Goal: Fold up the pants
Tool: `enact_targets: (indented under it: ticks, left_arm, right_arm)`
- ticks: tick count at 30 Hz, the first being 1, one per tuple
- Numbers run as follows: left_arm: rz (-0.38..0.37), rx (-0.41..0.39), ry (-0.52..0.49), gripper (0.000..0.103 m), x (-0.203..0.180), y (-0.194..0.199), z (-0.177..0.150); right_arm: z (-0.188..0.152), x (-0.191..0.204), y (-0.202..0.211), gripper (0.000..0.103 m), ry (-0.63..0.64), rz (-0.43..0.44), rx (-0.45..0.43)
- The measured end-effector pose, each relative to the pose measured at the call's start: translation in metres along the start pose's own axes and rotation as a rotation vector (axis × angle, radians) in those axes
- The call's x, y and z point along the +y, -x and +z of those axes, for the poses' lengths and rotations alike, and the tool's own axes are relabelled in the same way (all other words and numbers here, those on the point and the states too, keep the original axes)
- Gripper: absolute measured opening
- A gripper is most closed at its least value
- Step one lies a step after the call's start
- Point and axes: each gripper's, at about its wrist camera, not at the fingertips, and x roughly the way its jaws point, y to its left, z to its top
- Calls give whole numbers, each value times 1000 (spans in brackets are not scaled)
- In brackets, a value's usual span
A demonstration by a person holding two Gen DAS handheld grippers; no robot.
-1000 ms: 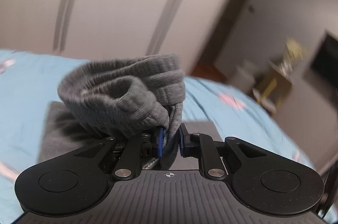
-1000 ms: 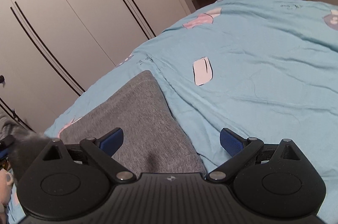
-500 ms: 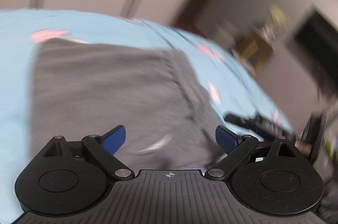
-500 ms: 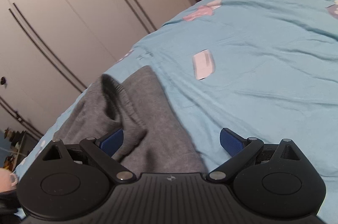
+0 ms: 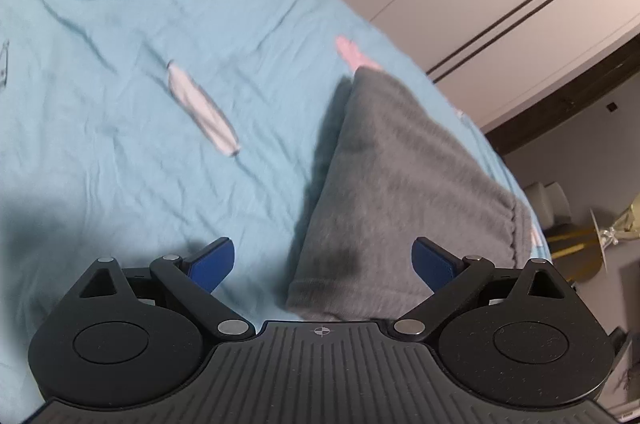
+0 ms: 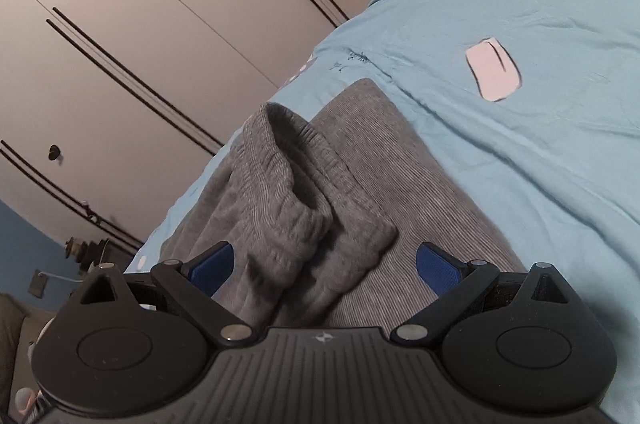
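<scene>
Grey knit pants (image 5: 404, 183) lie folded on the blue bed sheet (image 5: 120, 71); soft and limp, so pinch a corner or the ribbed hem. From your left gripper (image 5: 322, 260), fingers are opening with nothing between them, pants ahead and rightward. From your right gripper (image 6: 324, 262), fingers are spread and empty, the bunched hem (image 6: 296, 191) just ahead.

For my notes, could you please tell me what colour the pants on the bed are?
The pants are grey, with a fine ribbed knit; the right wrist view shows it best.
</scene>
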Motion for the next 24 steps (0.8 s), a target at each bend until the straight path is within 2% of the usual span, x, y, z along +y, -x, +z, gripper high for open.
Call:
enact_targets:
  ticks: [1, 2, 3, 7, 10, 13, 14, 16, 18, 24]
  left_arm:
    - [4, 13, 3, 99, 2, -1, 0]
    - [5, 23, 4, 99, 3, -4, 0]
    - [5, 28, 5, 99, 1, -4, -1]
    - [9, 38, 22, 99, 7, -8, -2]
    - [12, 54, 42, 99, 9, -10, -3]
    - [26, 68, 47, 99, 10, -13, -4]
    - [33, 70, 46, 99, 10, -14, -5]
    - [33, 72, 43, 99, 10, -13, -5]
    - [27, 64, 42, 99, 10, -13, -6]
    - [92, 76, 10, 99, 4, -17, -7]
  right_arm:
    - [1, 3, -3, 97, 3, -7, -5]
    - [2, 7, -3, 90, 9, 10, -9]
    - [3, 9, -2, 73, 15, 13, -15]
    - [1, 2, -7, 73, 4, 16, -8]
    - [4, -4, -14, 89, -51, 57, 34]
    - [3, 6, -19, 92, -27, 25, 37]
    - [3, 9, -22, 91, -22, 11, 36]
    - [4, 12, -22, 70, -8, -24, 35]
    - [4, 14, -16, 64, 18, -8, 24]
    - [1, 19, -5, 62, 87, -13, 12]
